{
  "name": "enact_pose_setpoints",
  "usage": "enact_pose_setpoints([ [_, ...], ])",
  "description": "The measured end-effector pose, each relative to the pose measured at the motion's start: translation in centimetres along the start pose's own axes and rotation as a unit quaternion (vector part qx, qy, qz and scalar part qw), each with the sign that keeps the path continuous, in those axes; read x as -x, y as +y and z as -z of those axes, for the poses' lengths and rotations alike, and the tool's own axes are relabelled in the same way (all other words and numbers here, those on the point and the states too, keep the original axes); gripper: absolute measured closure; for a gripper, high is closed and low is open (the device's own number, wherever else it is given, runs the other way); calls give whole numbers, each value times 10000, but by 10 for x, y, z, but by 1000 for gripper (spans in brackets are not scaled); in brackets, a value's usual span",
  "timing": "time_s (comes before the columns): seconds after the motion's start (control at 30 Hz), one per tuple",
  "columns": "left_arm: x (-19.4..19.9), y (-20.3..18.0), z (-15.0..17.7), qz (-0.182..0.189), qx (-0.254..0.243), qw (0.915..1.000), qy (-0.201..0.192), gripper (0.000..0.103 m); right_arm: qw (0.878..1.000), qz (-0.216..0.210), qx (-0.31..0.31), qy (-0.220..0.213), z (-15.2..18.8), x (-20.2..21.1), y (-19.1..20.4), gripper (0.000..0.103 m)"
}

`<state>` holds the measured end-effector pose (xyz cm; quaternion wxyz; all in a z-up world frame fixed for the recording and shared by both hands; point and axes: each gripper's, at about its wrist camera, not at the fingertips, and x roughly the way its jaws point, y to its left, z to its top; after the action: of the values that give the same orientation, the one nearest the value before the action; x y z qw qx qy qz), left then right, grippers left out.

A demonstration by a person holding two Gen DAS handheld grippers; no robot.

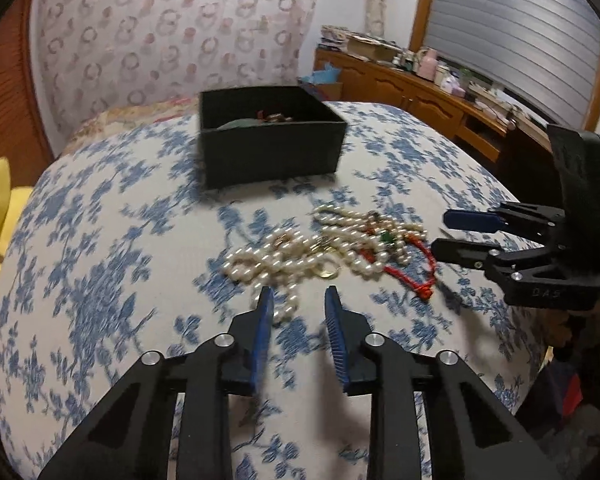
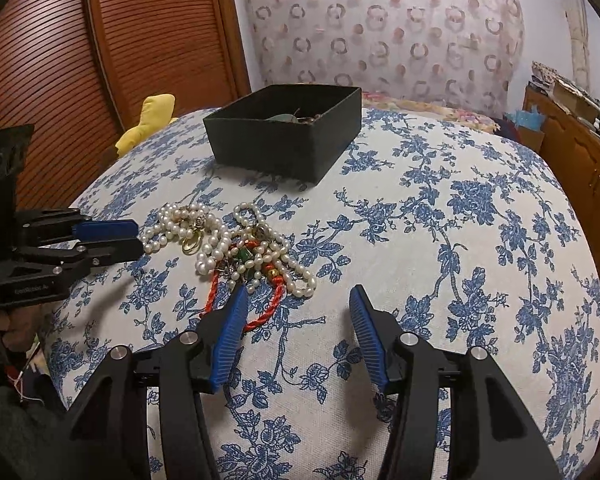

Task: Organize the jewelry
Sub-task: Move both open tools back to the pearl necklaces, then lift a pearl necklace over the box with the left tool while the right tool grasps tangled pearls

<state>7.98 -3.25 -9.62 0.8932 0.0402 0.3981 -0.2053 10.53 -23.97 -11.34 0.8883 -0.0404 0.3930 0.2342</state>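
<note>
A tangled pile of pearl necklaces (image 1: 300, 252) lies on the blue-flowered cloth, with a red cord bracelet (image 1: 424, 276), a green bead and a gold ring (image 1: 327, 271) mixed in. The pile also shows in the right wrist view (image 2: 236, 244). A black open box (image 1: 270, 134) with some jewelry inside stands behind it; it shows in the right wrist view too (image 2: 286, 130). My left gripper (image 1: 299, 300) is open, just in front of the pearls. My right gripper (image 2: 298, 298) is open, its left finger over the red cord (image 2: 274, 304).
The flowered cloth (image 2: 440, 240) covers a rounded surface that drops off at the sides. A yellow cushion (image 2: 150, 122) lies at the far left. A wooden sideboard (image 1: 420, 92) with clutter stands at the right. A wooden shutter door (image 2: 100, 60) is at left.
</note>
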Motion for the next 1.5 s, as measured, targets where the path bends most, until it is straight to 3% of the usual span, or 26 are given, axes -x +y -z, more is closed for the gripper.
enact_pose_setpoints([
  [0.23, -19, -9, -10, -313, -327, 9986, 282, 79, 10000, 61, 25, -61, 1, 1, 1, 48],
  [0.47, -27, -5, -13, -352, -412, 9977, 414, 79, 10000, 36, 39, -67, 1, 1, 1, 48],
  [0.5, -27, -5, -14, -361, -427, 9976, 413, 84, 10000, 26, 45, -74, 2, 1, 2, 47],
  [0.53, -27, -5, -14, -346, -444, 9976, 411, 96, 10000, 17, 49, -76, 2, 1, 2, 47],
  [0.63, -24, -6, -13, -272, -504, 9974, 427, 97, 10000, -4, 61, -68, 2, 1, 2, 45],
  [1.0, 41, -8, -35, -63, -303, 9986, -428, 97, 10000, -13, 71, -44, 2, 0, 3, 44],
  [1.5, 100, -4, -75, -216, -97, 9898, -1405, 97, 9998, -25, 194, -70, 3, 2, 7, 44],
])
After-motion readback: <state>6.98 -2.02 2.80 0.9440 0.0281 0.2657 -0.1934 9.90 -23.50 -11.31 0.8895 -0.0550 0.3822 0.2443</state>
